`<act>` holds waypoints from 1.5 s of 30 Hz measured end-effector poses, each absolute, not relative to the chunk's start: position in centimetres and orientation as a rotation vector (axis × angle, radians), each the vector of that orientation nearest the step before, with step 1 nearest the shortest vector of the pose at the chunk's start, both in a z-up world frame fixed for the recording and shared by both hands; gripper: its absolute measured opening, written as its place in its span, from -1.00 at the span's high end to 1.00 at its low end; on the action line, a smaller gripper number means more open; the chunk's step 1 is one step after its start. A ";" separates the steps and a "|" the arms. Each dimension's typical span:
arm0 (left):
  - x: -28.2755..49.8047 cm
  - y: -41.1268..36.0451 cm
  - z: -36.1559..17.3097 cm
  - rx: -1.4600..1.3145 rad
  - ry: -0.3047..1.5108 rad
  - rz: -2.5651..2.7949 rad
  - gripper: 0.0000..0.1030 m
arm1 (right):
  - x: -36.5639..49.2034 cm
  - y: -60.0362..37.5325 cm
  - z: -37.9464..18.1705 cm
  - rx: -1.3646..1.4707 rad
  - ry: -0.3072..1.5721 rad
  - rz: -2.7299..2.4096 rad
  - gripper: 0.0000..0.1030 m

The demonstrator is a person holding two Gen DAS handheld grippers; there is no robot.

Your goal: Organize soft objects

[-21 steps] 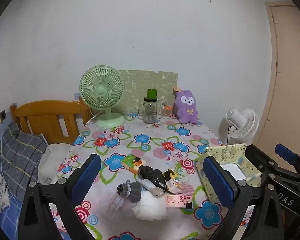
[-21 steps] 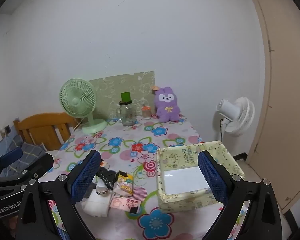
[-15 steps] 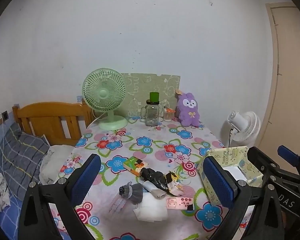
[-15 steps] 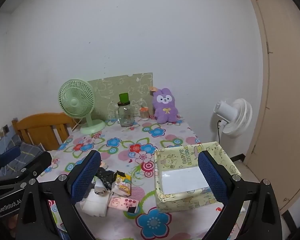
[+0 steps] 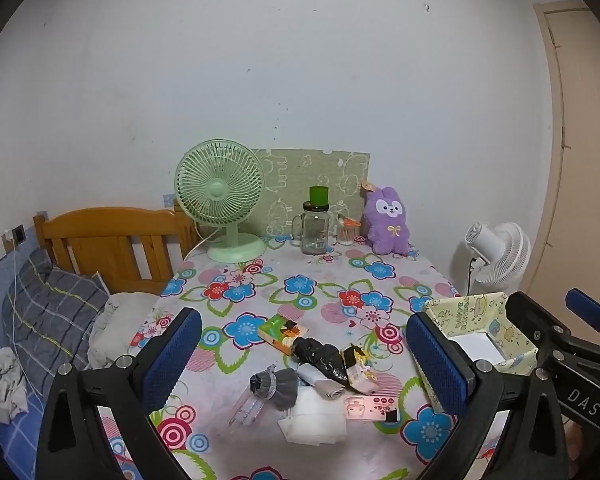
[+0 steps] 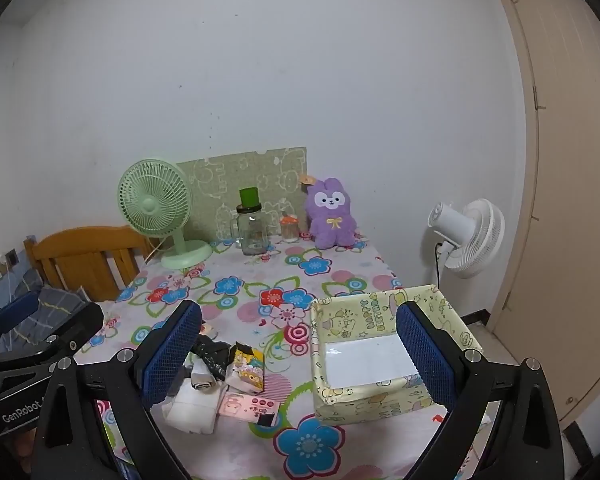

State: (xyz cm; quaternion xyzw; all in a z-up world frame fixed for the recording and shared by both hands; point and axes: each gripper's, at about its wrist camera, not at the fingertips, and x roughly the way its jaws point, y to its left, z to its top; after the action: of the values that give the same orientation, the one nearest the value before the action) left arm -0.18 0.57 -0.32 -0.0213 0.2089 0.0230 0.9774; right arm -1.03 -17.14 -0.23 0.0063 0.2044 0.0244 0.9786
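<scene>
A small heap of soft things lies at the near edge of the flowered tablecloth [image 5: 236, 280]: a rolled grey sock [image 5: 274, 387], a crumpled black bag [image 5: 320, 354], a folded white cloth [image 5: 314, 424], a cartoon-printed pouch [image 6: 246, 368] and a flat pink packet [image 5: 370, 403], all touching or overlapping; a green and orange booklet [image 5: 280, 328] sits just behind them. To the right of the heap stands the yellow paper-covered box [image 6: 356, 396], open-topped, its white floor bare. The left gripper [image 5: 300, 364] hangs above the heap with jaws wide apart and nothing between them; the right gripper [image 6: 298, 354] hangs spread just as wide, one finger over the heap and the other over the box, holding nothing. At the far edge stand a green desk fan [image 5: 220, 196], a glass jar mug [image 5: 315, 228] and a purple plush rabbit [image 5: 386, 220]; a white floor fan [image 6: 470, 236] stands beyond the table.
</scene>
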 end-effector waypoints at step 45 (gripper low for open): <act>0.0 0.5 -0.5 -0.030 0.419 0.049 -1.00 | -0.9 -17.2 -0.2 0.015 0.399 0.068 -0.92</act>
State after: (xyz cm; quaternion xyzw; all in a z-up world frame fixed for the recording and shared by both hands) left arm -0.02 0.48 -0.47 -0.0147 0.2079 0.0245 0.9777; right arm -0.93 -17.20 -0.18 0.0076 0.1983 0.0337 0.9795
